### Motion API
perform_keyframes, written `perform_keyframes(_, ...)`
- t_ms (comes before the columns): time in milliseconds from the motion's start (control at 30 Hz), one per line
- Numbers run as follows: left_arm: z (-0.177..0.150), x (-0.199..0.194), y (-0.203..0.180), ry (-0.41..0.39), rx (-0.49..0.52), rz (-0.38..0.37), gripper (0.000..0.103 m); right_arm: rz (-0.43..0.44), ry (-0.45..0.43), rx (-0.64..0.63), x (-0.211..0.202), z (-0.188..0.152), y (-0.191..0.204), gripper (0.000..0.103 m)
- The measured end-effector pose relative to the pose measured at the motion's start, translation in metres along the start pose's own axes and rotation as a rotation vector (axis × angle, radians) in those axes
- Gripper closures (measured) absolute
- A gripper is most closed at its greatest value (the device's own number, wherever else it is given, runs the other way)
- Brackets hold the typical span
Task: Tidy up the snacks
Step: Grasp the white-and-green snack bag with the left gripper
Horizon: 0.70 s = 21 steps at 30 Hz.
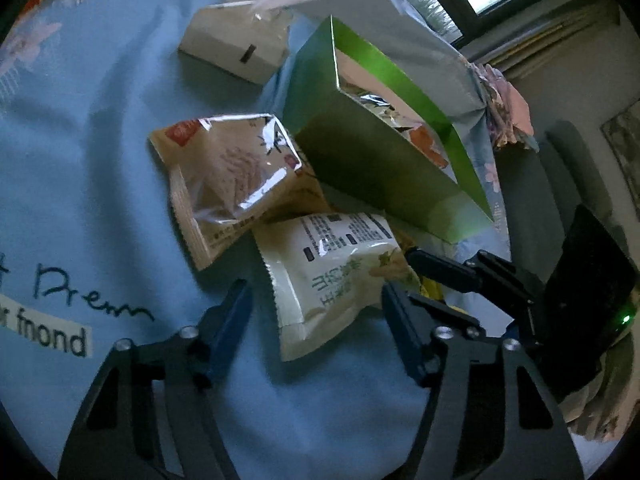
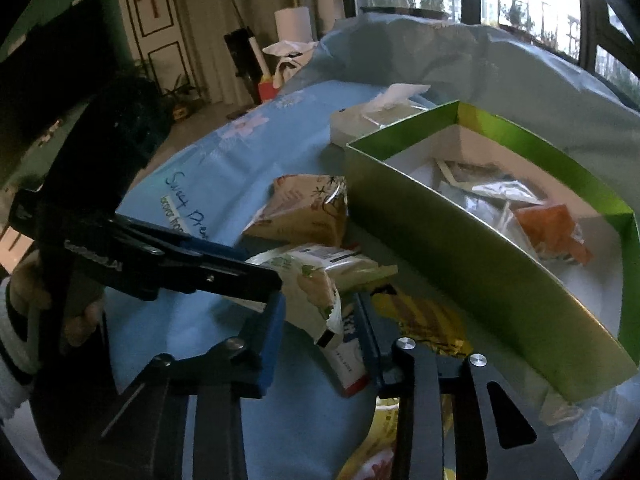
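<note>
A white-and-green snack packet [image 1: 332,276] lies on the blue cloth between the fingers of my left gripper [image 1: 314,286]. The right finger is against it, but a gap shows at the left finger [image 1: 232,308], so this gripper is open. My right gripper [image 2: 320,300] comes in from the right and is shut on that packet's [image 2: 312,292] leafy end, which fills the space between its pads. A tan packet [image 1: 232,176] lies just beyond. The open green box [image 1: 380,168] [image 2: 460,260] stands behind and holds several packets, one of them orange [image 2: 548,228].
A tissue box [image 1: 236,48] sits at the far side of the blue cloth [image 1: 80,200]. Under my right gripper lie a yellow packet [image 2: 424,316] and a white packet with a red end [image 2: 348,376]. A person's hand [image 2: 24,292] holds the left gripper's [image 2: 248,268] handle.
</note>
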State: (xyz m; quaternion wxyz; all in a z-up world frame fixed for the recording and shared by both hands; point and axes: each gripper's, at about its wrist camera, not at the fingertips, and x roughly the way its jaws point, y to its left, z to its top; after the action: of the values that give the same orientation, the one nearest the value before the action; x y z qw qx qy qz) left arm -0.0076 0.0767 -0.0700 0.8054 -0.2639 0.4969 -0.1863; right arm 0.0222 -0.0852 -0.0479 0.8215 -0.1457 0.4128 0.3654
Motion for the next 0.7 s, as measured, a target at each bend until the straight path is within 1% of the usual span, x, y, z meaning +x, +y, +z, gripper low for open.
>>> perform_keyframes(33,0.001,0.0,0.001,0.0,-0.006,-0.006,0.05,0.009,0.007,-0.005,0.002,0.0,0.0,0.076)
perform_keyframes(67,0.001,0.0,0.002,0.005,-0.014,-0.019,0.056,0.007,0.013,-0.008,0.003,0.0,0.001,0.08)
perform_keyframes(100,0.001,0.002,0.002,0.009,-0.021,-0.026,0.059,0.003,0.016,-0.012,0.005,0.0,0.002,0.082)
perform_keyframes(133,0.001,0.002,0.003,0.012,-0.026,-0.025,0.059,0.002,0.02,-0.021,0.006,0.0,0.003,0.085)
perform_keyframes(167,0.0,0.003,0.004,0.017,-0.029,-0.025,0.061,0.004,0.024,-0.027,0.007,-0.001,0.004,0.087)
perform_keyframes(267,-0.001,-0.001,0.006,0.013,-0.04,-0.042,0.072,-0.006,0.013,-0.031,0.007,-0.002,0.005,0.09)
perform_keyframes(333,-0.004,-0.006,0.003,0.007,-0.03,-0.044,0.074,-0.006,0.001,-0.028,0.005,-0.002,0.007,0.091)
perform_keyframes(367,-0.005,-0.008,0.001,0.006,-0.018,-0.048,0.077,-0.005,-0.01,-0.024,0.003,-0.003,0.008,0.092)
perform_keyframes(467,-0.012,-0.019,-0.013,-0.017,0.046,-0.059,0.077,-0.005,-0.041,-0.016,-0.006,-0.005,0.011,0.092)
perform_keyframes(533,-0.014,-0.024,-0.018,-0.033,0.072,-0.071,0.077,0.0,-0.059,-0.017,-0.013,-0.007,0.014,0.092)
perform_keyframes(700,-0.017,-0.038,-0.031,-0.075,0.113,-0.123,0.077,-0.028,-0.111,-0.027,-0.036,-0.012,0.024,0.092)
